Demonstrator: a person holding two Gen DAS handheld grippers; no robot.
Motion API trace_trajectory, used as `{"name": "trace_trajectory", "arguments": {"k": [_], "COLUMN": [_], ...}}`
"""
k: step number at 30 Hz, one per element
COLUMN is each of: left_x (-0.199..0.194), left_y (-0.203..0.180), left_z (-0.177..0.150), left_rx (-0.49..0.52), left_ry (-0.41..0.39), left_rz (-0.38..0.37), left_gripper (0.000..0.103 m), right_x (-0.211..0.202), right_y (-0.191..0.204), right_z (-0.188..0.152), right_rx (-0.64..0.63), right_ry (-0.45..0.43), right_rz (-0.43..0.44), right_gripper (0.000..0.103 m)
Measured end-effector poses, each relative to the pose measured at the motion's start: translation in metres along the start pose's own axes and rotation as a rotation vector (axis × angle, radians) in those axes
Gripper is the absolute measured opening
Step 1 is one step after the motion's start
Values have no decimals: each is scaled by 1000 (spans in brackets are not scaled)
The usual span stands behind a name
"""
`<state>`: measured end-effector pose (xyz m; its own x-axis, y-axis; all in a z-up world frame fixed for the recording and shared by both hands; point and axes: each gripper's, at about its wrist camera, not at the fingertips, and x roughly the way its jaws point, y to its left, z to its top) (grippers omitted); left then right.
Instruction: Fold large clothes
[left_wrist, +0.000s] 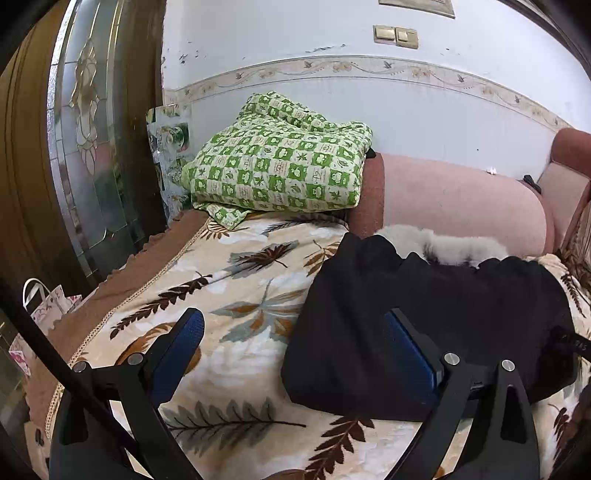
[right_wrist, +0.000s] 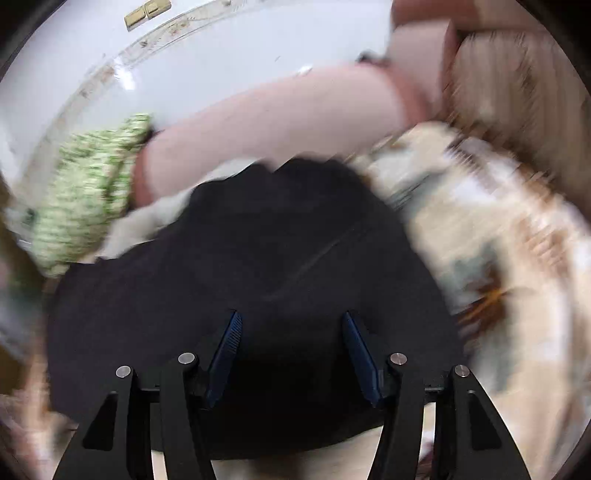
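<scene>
Folded black garment (left_wrist: 424, 325) lies on the leaf-print blanket (left_wrist: 221, 295); left hand-held gripper (left_wrist: 295, 332) released beside it, right hand-held gripper (right_wrist: 291, 332) released above it

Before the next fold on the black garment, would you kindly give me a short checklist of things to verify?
1. Left gripper empty, open wide: ok.
2. Right gripper clear of cloth: cannot tell; the right wrist view is blurred, and nothing seems pinched.
3. Black garment lying on the leaf-print blanket: ok.
4. Garment lying compact with tidy edges: ok on the left side.
5. Fur trim tucked in: not ok, it pokes out at the far edge.
6. Green checked bundle clear of the garment: ok.
</scene>
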<state>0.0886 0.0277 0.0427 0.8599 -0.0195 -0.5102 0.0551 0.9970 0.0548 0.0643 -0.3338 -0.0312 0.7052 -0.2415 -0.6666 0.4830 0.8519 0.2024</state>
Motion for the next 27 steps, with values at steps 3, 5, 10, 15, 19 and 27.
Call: {"name": "trace_trajectory", "arguments": {"k": [3,5,10,15,19,27], "left_x": [-2,-3,-12,-48,-67,-79], "left_y": [-3,-7,-23,-38,-42,-50], "left_z": [-1,-2,-6,-19,-36,-63], "left_rx": [2,17,30,81,104,123], "left_ry": [-2,-2,29,-18,-16,23], "left_rz": [-15,-13,-34,-4,-22,-122], "left_gripper": [97,97,97,97,97,97], "right_x": [-18,-27,-48,-85,-118,-131], "right_y": [-1,-3,11,27,24,19], "right_z": [0,-2,-8,-18,-34,-76], "right_rx": [-25,-10,-14,-57,-67,-94], "right_ry": [-65,-58,-49,-116,-163,-133], "right_rz": [-41,13,110,149,140,44], "right_gripper": [64,68,71,79,84,85]}}
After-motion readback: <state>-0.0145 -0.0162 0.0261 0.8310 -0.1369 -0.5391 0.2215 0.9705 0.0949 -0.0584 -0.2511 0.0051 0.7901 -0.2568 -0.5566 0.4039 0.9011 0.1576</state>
